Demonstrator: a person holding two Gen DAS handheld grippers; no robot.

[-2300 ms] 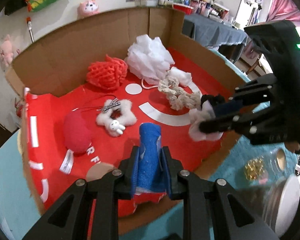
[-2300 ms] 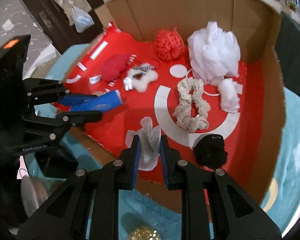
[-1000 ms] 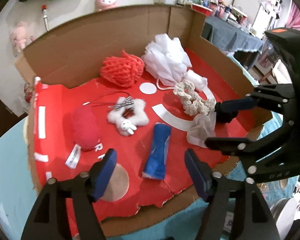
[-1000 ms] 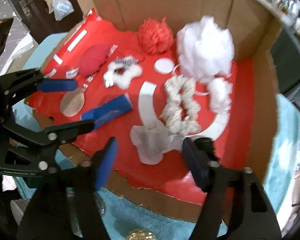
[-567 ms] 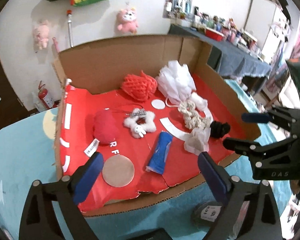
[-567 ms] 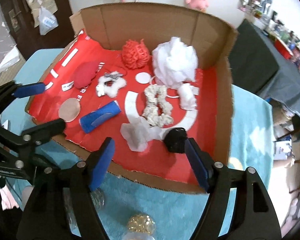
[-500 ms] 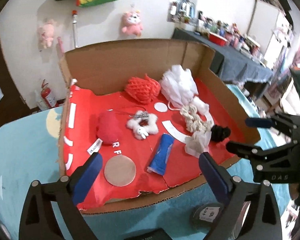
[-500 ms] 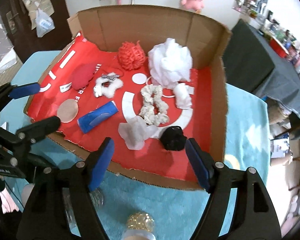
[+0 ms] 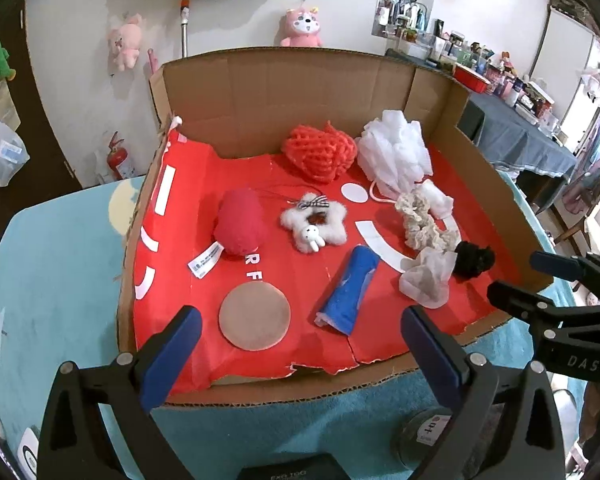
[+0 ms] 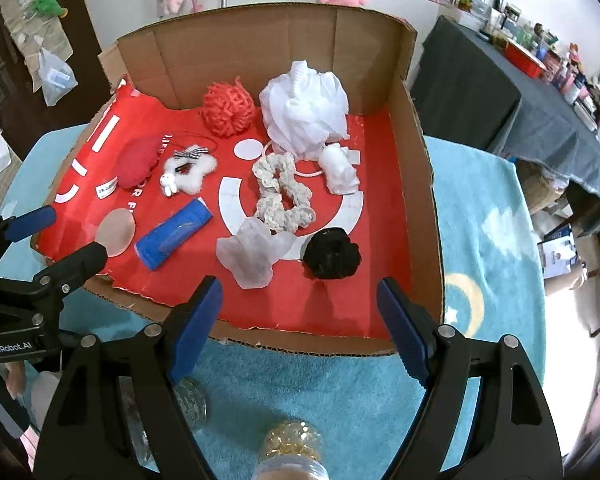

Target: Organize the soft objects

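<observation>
A cardboard box (image 9: 300, 80) (image 10: 416, 200) with a red floor holds several soft things. A blue roll (image 9: 350, 286) (image 10: 174, 234) and a pale crumpled cloth (image 9: 428, 276) (image 10: 254, 252) lie near its front edge, with a black pom (image 9: 474, 260) (image 10: 332, 254) beside the cloth. Behind lie a cream scrunchie (image 10: 280, 196), a white mesh puff (image 9: 394, 152) (image 10: 304, 110), a red net ball (image 9: 320, 152), a white furry star (image 9: 314, 222) and a red pouch (image 9: 240, 222). My left gripper (image 9: 298, 344) (image 10: 56, 232) and right gripper (image 10: 298, 312) (image 9: 520, 276) are open and empty, in front of the box.
The box stands on a blue rug-like cover (image 10: 484, 240). Jars and a gold-filled bottle (image 10: 290, 450) sit just under the grippers. A dark-covered table (image 10: 500, 92) with clutter is at the right, and plush toys hang on the wall behind.
Both grippers opened and let go: the blue roll and the pale cloth now lie on the box floor. Both grippers then drew back and up, out of the box.
</observation>
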